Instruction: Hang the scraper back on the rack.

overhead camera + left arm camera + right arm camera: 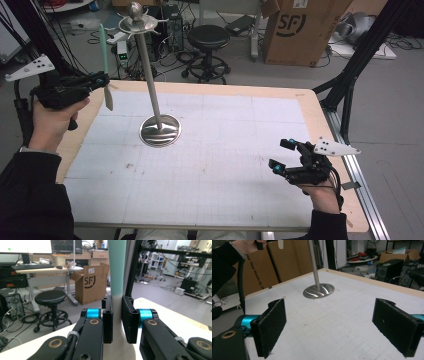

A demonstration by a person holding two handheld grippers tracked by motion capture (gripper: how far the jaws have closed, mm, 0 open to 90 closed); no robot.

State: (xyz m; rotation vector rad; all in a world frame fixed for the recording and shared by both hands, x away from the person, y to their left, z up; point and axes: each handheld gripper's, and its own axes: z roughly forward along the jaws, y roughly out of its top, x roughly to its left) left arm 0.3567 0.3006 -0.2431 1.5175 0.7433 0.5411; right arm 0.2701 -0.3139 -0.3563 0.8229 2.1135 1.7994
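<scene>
Above the bench's (pixel 320 115) left edge, a spatula (pixel 105 60) is clamped upright by the left gripper (pixel 100 81). Near the right edge, the right gripper (pixel 282 155) is held with jaws apart.

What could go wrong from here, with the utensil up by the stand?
1. The left gripper clamps the utensil low, near its pale end, so the long teal part could pivot or slip in the grip.
2. The stand is tall and thin on a small round base; a sideways knock near its hooks might tip it.
3. The right gripper is open and away from the stand, so nothing steadies it.
</scene>
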